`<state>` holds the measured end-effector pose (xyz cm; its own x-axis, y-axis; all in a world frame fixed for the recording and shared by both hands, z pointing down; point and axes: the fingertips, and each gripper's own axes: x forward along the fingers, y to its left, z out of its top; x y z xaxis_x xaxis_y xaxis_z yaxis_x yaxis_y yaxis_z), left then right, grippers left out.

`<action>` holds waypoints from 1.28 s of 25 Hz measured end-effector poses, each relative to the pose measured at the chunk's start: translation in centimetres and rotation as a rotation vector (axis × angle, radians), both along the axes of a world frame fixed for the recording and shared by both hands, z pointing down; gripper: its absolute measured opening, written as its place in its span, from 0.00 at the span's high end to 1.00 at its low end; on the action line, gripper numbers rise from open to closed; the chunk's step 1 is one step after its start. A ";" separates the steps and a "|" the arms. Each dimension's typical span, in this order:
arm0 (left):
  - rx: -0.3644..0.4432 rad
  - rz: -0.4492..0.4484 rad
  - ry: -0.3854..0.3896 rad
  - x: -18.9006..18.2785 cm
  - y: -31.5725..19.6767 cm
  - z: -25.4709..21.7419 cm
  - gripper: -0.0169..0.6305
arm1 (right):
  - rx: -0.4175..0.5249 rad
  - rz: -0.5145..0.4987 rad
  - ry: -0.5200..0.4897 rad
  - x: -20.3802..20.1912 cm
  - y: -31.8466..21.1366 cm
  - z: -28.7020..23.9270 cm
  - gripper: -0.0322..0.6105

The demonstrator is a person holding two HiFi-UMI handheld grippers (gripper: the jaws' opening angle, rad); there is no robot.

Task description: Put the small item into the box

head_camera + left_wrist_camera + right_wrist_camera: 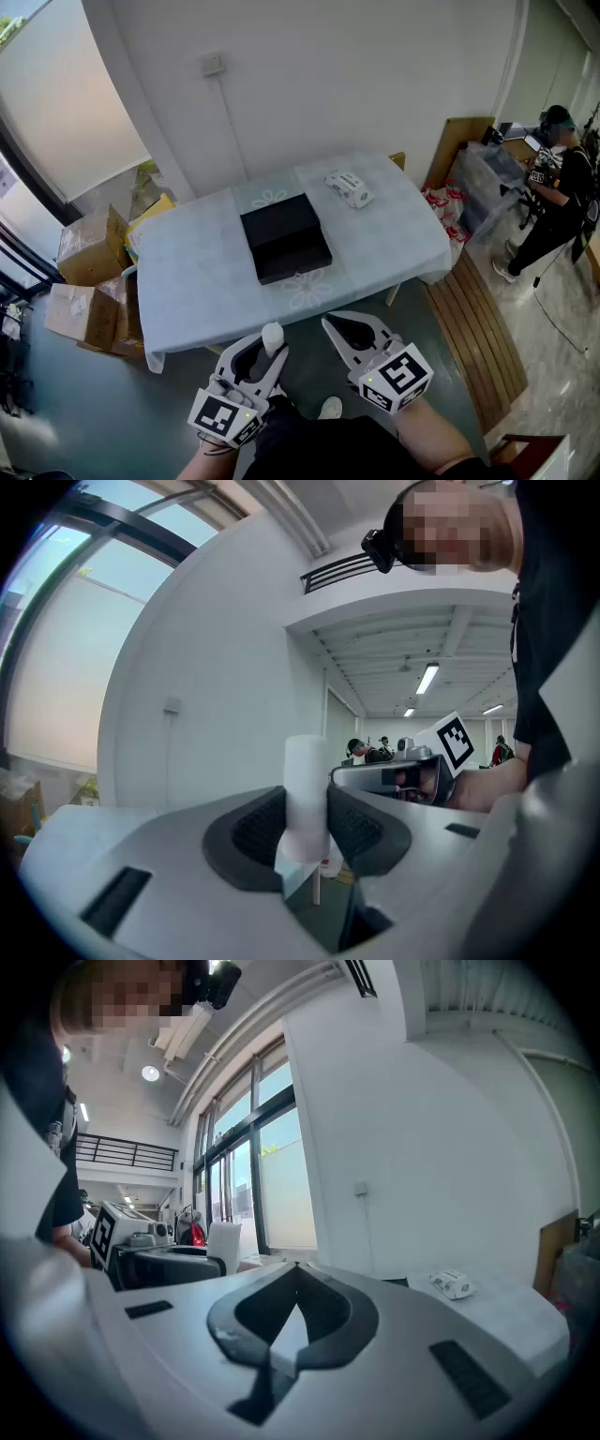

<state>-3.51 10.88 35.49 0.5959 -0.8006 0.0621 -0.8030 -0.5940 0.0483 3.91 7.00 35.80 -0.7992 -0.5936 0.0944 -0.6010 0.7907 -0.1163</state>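
A small white cylinder [273,337] stands upright between the jaws of my left gripper [270,353], which is shut on it. In the left gripper view the cylinder [305,761] is pinched between the dark pads [258,829]. My right gripper [330,324] is shut with nothing in it; in its own view the right gripper [296,1267] shows tips that meet. Both grippers hover in front of the near table edge. The black box [284,236] lies closed on the middle of the table [197,272], beyond both grippers.
A white wrapped packet [348,187] lies on the table's far right, and the packet [452,1283] shows in the right gripper view too. Cardboard boxes [89,248] stand on the floor at left. A slatted wooden panel [473,328] lies at right. A person [553,187] stands far right.
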 end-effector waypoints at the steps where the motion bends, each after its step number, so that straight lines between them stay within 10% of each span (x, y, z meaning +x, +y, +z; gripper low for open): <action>1: 0.001 0.000 0.001 0.0 0.1 0.0 0.76 | 0.000 0.000 0.000 0.0 0.1 0.0 0.94; 32: -0.016 -0.024 0.006 -2.7 -2.0 -0.6 0.76 | 0.001 -0.019 -0.034 -2.4 -2.2 -1.2 0.94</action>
